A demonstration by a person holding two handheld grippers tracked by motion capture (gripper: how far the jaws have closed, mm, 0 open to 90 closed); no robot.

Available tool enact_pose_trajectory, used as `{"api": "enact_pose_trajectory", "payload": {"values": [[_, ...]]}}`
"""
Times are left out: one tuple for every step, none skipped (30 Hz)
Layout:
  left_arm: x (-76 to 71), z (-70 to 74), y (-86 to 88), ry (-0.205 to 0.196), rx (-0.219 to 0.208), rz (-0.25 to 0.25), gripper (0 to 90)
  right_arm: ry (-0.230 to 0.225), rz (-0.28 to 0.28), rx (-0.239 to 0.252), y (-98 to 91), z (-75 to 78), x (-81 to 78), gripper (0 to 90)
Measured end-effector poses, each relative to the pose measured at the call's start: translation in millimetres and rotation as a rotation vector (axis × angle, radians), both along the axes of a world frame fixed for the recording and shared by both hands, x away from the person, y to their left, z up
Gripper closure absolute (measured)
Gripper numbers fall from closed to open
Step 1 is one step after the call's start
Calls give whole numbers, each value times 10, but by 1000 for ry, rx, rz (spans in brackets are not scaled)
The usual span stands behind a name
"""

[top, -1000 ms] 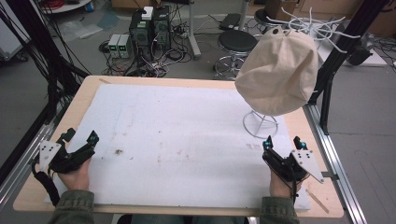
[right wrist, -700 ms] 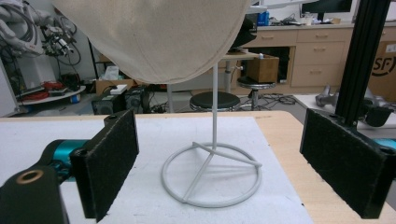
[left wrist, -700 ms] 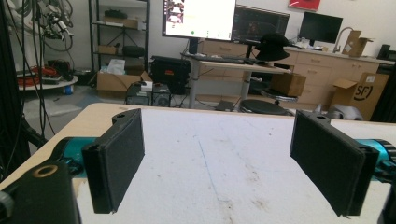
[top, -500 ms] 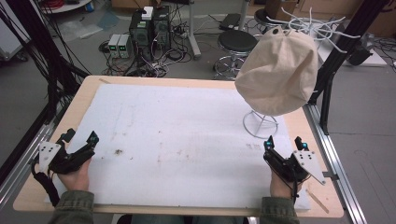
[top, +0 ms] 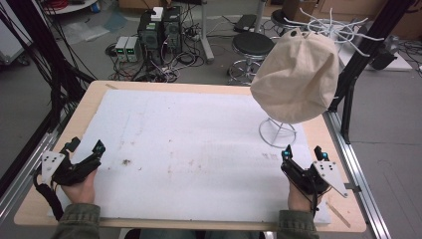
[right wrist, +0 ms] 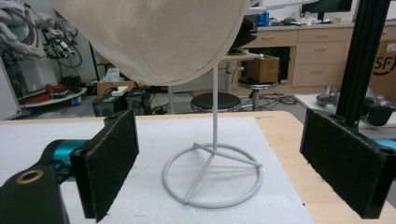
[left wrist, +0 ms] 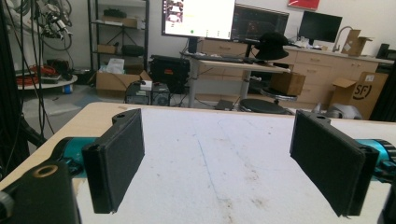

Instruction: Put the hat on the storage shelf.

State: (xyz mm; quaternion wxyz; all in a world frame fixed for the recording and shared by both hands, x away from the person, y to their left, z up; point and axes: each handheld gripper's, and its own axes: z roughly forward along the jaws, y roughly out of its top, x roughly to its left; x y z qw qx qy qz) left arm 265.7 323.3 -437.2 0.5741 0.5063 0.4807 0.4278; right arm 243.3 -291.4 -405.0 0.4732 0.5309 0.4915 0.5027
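- Beige hat (top: 297, 77) sits on top of a white wire stand (top: 276, 132) at the far-right part of the table, over the white mat (top: 189, 149). In the right gripper view the hat's cloth edge (right wrist: 159, 42) hangs above the stand's thin post, w/ the ring base (right wrist: 212, 181) flat on the mat.
- Progress, as I judge it: nothing done to the hat yet. It's fully seated on the stand, untouched, no gripper in contact. Whole job (likely taking it off the stand) is left.
- Right gripper (top: 302, 152) is nearest the hat: on the near-right of the mat, just in front of the stand's base, pointing away from the person toward it. Jaws spread wide, nothing between them; its own view (right wrist: 219, 172) frames the stand base in the gap.
- Right hand holds it low near the table's front edge, forearm coming in from the bottom.
- Left gripper (top: 85, 146) is well apart from the hat, near the mat's left edge, angled up and to the right. Jaws also spread wide and empty; its view (left wrist: 217, 158) shows bare, lightly stained mat between the pads.
- Left hand low at the front-left corner, sleeve at the table edge.
- Next, prob.: right gripper must rise to reach the hat's rim, since it's well above the jaws now.
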Motion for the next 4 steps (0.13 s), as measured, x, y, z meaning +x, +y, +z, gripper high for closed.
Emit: {"api": "enact_pose_trajectory", "payload": {"values": [[1,-1,0,0,-1,-1,180,-1,2,-2,-2,1,-1,108],[2,-2,0,0,-1,-1,180,-3,3,-3,-3,2,-2,108],[2,-2,1,0,-1,-1,180,-5,3,-2,-2,2,-2,108],[3,-3,2,0,-2,-1,180,-5,2,-2,-2,3,-2,108]]}}
